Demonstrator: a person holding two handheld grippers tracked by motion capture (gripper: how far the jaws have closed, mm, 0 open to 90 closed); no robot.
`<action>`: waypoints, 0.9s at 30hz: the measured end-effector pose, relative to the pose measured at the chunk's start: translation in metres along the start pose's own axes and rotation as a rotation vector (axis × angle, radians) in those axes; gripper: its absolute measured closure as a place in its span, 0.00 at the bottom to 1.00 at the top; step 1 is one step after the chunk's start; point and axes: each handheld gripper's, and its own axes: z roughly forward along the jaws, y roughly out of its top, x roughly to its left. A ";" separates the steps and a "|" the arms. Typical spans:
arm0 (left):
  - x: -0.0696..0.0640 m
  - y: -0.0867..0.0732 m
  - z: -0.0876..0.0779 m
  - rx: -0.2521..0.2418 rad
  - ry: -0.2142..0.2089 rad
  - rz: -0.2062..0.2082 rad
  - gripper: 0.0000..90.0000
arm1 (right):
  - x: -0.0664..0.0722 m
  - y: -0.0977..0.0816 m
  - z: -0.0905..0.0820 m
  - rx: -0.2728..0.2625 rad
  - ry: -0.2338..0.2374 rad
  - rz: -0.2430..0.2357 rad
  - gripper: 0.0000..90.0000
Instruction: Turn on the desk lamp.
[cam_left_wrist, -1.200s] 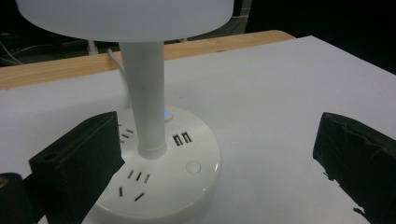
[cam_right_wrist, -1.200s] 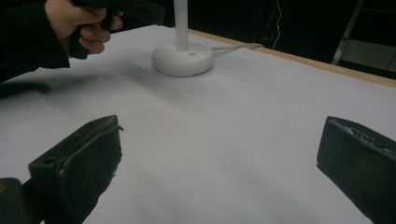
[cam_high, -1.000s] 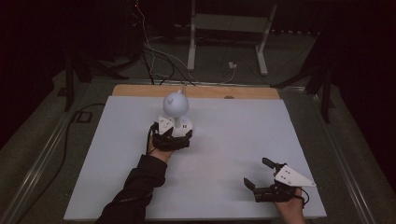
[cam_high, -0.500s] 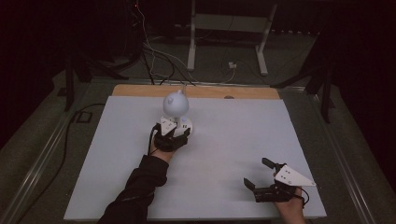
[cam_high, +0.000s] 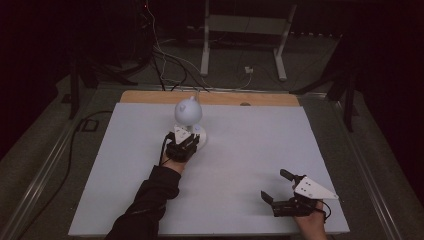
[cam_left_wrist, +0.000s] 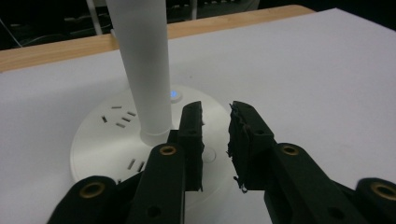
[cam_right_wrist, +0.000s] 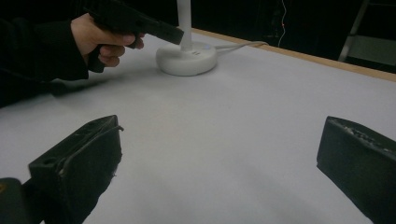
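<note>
The left claw (cam_left_wrist: 215, 140) has its two black jaws nearly together, with only a narrow slit of air between them and nothing held in it. In the left gripper view the jaw tips hang over the near part of a white lamp base (cam_left_wrist: 116, 140), a round flat disc lying on the worktop (cam_left_wrist: 303, 79). Whether the tips touch the disc cannot be told. Just left of the jaws a white stem (cam_left_wrist: 142, 70) rises upright from the disc, and a small blue light (cam_left_wrist: 173, 94) glows on the disc right behind the stem's foot. Short dark slots mark the disc to the left of the stem. Nothing lies between the jaws and the disc.

From the high view the left claw (cam_high: 184, 142) sits at the near side of the lamp base (cam_high: 199, 136), and the lamp's rounded white head (cam_high: 188, 111) stands above and beyond it. The left hand (cam_high: 172, 160) and a dark sleeve (cam_high: 145, 205) reach in from the bottom edge.

The right claw (cam_high: 277, 187) rests well apart from the lamp, near the front right corner of the worktop (cam_high: 250, 135), with its jaws spread wide and nothing between them. In the right gripper view both jaws frame bare white surface, with the lamp base (cam_right_wrist: 186, 58) far ahead and the left hand (cam_right_wrist: 102, 37) beside it.

A strip of wood edge (cam_high: 220, 98) runs along the far side of the worktop. Beyond it, cables (cam_high: 165, 65) lie on the dark floor around a pale metal stand (cam_high: 240, 35).
</note>
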 end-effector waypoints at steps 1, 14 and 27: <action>0.000 0.000 0.001 0.002 -0.003 -0.002 0.90 | 0.000 0.000 0.000 0.000 0.001 0.001 0.00; 0.002 -0.003 0.011 0.056 -0.017 0.051 1.00 | 0.000 0.000 0.000 0.001 0.001 0.002 0.00; 0.004 -0.004 0.018 0.067 -0.003 0.082 1.00 | 0.000 0.000 0.000 0.000 0.003 0.006 0.00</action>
